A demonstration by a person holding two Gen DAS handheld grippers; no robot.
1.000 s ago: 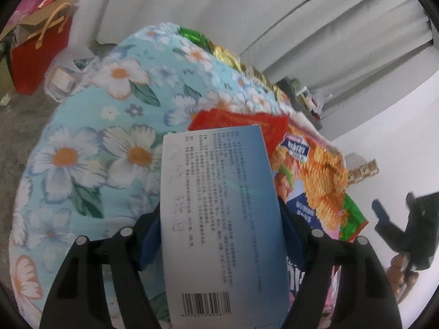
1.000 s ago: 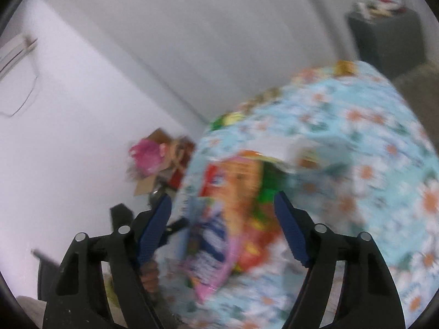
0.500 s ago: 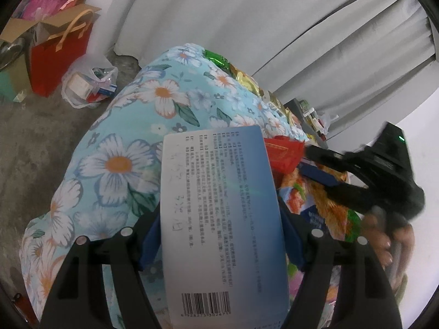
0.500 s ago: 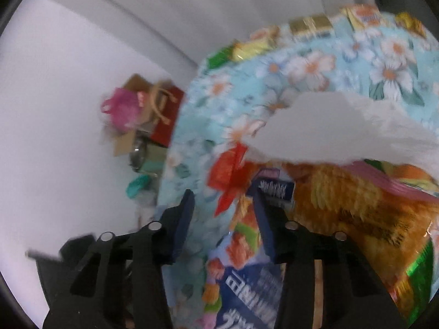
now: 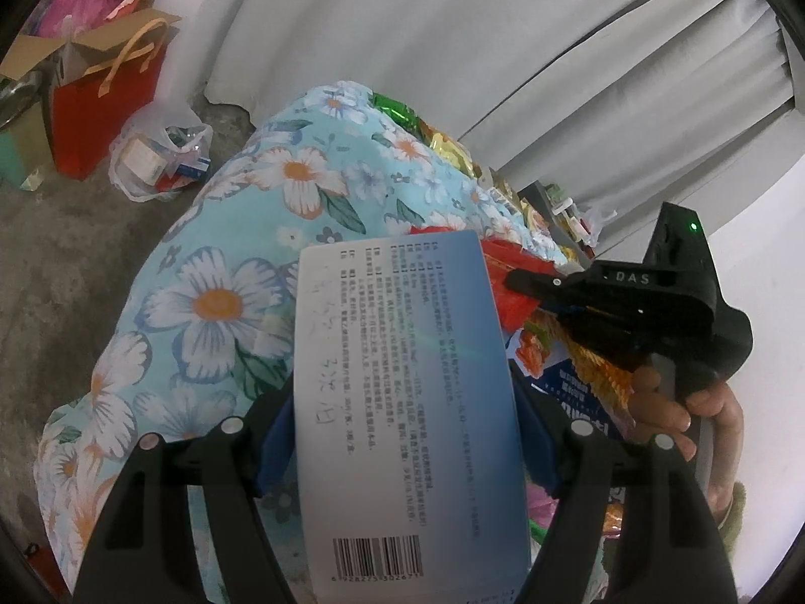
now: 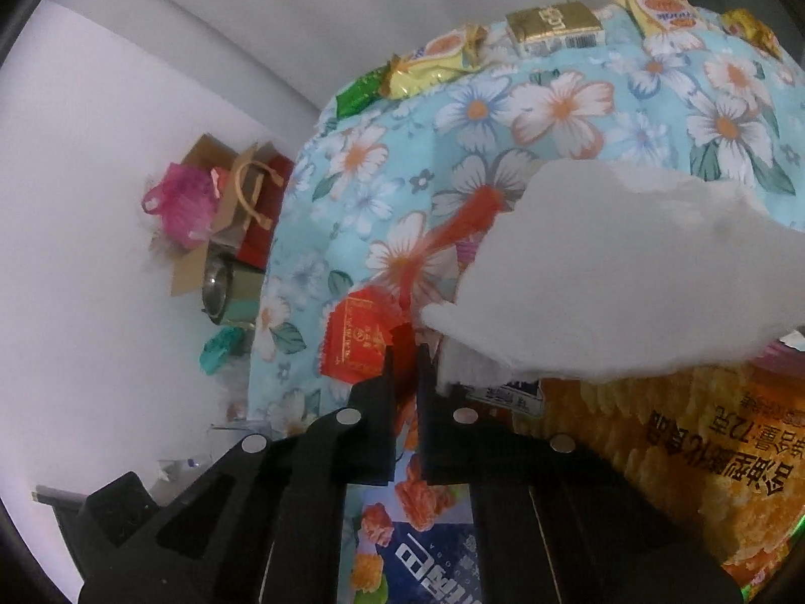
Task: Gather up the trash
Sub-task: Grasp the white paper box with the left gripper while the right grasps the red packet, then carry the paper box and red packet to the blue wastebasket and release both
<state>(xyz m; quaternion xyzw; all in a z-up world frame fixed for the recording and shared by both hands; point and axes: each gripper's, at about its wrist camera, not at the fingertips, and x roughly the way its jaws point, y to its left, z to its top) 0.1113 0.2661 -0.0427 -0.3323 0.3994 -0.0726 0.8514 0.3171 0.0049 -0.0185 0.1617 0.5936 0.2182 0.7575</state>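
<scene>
Left tool point(image 5: 402, 433) clamped on blue-white packet point(image 5: 402, 392); right tool point(image 6: 404, 352) pinching red wrapper point(image 6: 359, 340)

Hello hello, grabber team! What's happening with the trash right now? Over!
Left gripper shut on white box. Right gripper shut on red wrapper. Big orange snack bag underneath, more wrappers along far edge of flowered cloth. Over.
</scene>
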